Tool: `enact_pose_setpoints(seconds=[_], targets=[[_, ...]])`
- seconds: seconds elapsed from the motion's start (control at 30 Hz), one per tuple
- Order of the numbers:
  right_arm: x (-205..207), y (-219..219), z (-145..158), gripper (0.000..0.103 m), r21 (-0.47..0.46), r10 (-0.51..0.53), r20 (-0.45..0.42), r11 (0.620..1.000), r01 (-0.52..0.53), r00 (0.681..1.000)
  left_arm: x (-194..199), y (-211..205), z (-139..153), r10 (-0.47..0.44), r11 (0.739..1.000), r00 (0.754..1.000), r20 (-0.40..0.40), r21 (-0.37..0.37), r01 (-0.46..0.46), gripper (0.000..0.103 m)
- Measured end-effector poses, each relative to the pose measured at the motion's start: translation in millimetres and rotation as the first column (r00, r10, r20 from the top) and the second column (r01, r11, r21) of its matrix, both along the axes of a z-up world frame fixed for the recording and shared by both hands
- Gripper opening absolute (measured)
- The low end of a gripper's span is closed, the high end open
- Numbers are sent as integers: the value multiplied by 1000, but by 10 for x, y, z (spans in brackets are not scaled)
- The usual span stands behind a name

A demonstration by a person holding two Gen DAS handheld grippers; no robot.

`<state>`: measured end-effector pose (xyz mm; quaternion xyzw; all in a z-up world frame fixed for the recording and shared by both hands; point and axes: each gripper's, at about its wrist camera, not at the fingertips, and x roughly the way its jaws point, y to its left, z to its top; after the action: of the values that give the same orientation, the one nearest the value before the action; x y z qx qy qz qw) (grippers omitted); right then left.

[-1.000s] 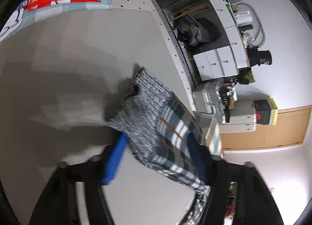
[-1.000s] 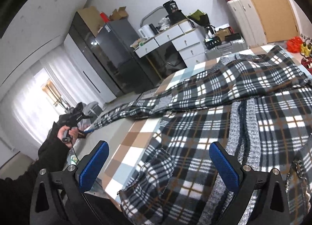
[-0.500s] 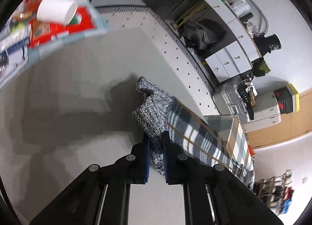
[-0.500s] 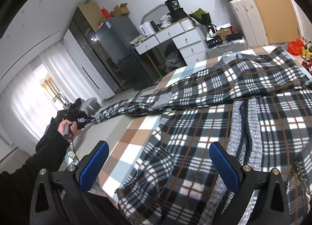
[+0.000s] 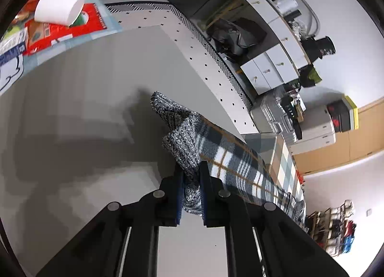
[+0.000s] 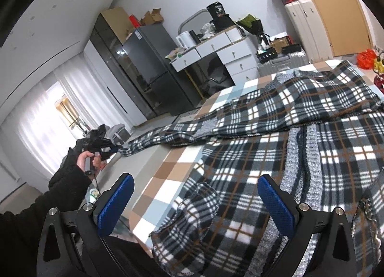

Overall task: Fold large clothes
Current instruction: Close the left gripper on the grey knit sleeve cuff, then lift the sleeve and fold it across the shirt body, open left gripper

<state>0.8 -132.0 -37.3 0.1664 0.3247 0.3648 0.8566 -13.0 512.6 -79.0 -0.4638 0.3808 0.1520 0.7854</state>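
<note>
The left gripper (image 5: 190,173) has its jaws pinched on the grey knit cuff (image 5: 177,130) at the end of one sleeve (image 6: 165,136) of the plaid garment (image 6: 300,137); they have just been closing, and the cuff fabric is bunched between them. The garment lies spread on a checked bed cover (image 6: 165,173), its sleeve drawn out sideways over a grey surface (image 5: 79,99), which we cannot identify with certainty as bed or desk. The right gripper (image 6: 195,201) hovers over the near hem with its jaws spread wide and nothing between them. We judge the step in hand to be carrying this sleeve across onto the body. To do it well, we would lift the cuff only enough to clear the surface, bring it over in a smooth arc so the sleeve lies flat, and release only once the cuff rests on the body. The knit is thick and soft, so the grip looks sound, though it may hold only one layer. We would use the right gripper to pin the body so it does not drag. The blue pads (image 6: 115,203) on the left side are nearly hidden by cloth. The garment's right edge is cut off in the right wrist view, and the far sleeve and collar are hard to make out under folds.
</note>
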Motion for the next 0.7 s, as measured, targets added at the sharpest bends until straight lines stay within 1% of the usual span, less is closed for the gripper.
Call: enact_pose_setpoints(seconds=[0.07,0.17,0.23,0.3,0.33,0.37,0.43,0.47,0.5,0.57,0.63,0.7], targets=[[-10,7,14,103,2,4,4,1000,-4,1000,22,37,-62,9,1000,999,-32,-25,-10,13],[-16,23,19,103,-2,8,6,1000,-8,1000,41,42,-125,24,998,998,-56,-56,-27,15],[-12,35,10,103,-4,19,-3,1000,-19,1000,34,-14,-115,40,996,998,-41,-78,-43,18],[-17,45,6,103,-5,21,-3,1000,-21,1000,1,-59,-80,51,995,999,-13,-89,-52,26],[-21,51,9,103,-7,23,0,1000,-23,1000,14,-86,-50,54,995,998,-11,-82,-55,27],[-23,57,11,103,-8,25,2,1000,-25,1000,21,-111,-27,54,996,998,-12,-69,-55,27],[-21,70,12,103,-9,24,5,1000,-24,1000,79,-164,13,49,999,999,-25,-11,-49,25],[-20,75,12,103,-10,24,5,1000,-24,1000,106,-190,26,38,999,998,-44,23,-37,10],[-21,77,12,103,-8,25,4,1000,-25,1000,145,-211,33,26,999,998,-60,46,-23,6],[-15,79,16,103,-4,26,2,1000,-26,1000,163,-218,61,32,997,998,-51,70,-29,6],[-9,85,25,103,0,29,3,1000,-29,1000,151,-265,167,44,991,998,-40,125,-39,6],[-21,76,40,103,4,35,8,999,-35,999,148,-379,365,41,981,999,-22,193,-36,6]])
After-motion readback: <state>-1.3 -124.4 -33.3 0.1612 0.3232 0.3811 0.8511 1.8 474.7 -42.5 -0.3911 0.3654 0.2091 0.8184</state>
